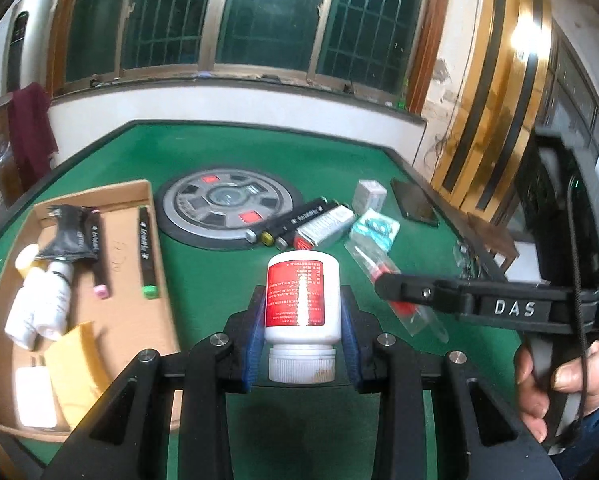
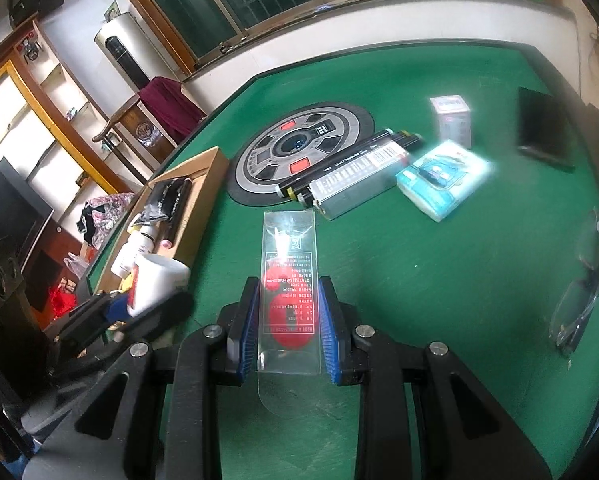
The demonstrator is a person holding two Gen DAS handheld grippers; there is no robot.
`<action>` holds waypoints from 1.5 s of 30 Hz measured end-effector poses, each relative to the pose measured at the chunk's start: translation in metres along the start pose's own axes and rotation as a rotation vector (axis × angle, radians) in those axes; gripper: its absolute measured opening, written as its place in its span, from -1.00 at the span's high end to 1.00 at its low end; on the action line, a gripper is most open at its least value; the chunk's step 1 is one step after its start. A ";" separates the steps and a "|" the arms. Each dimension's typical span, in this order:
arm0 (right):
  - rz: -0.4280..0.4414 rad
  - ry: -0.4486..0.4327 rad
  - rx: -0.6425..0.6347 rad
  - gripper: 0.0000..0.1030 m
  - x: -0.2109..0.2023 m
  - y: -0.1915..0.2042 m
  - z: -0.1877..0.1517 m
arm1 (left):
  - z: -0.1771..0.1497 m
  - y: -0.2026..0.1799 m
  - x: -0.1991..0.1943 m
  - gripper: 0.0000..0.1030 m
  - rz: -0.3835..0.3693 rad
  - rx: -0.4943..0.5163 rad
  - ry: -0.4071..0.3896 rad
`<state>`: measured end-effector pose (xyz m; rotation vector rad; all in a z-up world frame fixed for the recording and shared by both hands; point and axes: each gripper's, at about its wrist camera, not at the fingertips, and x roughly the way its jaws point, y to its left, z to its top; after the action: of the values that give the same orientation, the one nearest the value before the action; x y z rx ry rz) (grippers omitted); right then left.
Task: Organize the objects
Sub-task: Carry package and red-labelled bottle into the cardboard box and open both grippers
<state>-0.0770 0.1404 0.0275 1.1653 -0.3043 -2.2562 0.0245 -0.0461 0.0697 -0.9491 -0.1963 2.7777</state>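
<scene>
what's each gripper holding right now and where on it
Left gripper: white bottle, fingers on its sides near the cap end. Right gripper: clear plastic packet, fingers on its two long edges.

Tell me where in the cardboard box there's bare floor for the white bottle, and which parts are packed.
The cardboard box has bare floor along its right wall, around and just below the green-capped marker. Its left side is crowded with white bottles and a black pouch; a yellow packet fills the near end. The left gripper holds the white bottle.
</scene>
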 end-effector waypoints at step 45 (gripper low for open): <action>0.059 0.311 -0.190 0.50 0.198 0.150 0.063 | -0.032 0.143 0.021 0.43 0.033 -0.363 0.039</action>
<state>-0.1592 -0.1002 -0.0014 1.3595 -0.0008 -1.9671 0.0074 -0.1782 0.0050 -1.0905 -0.7038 2.8042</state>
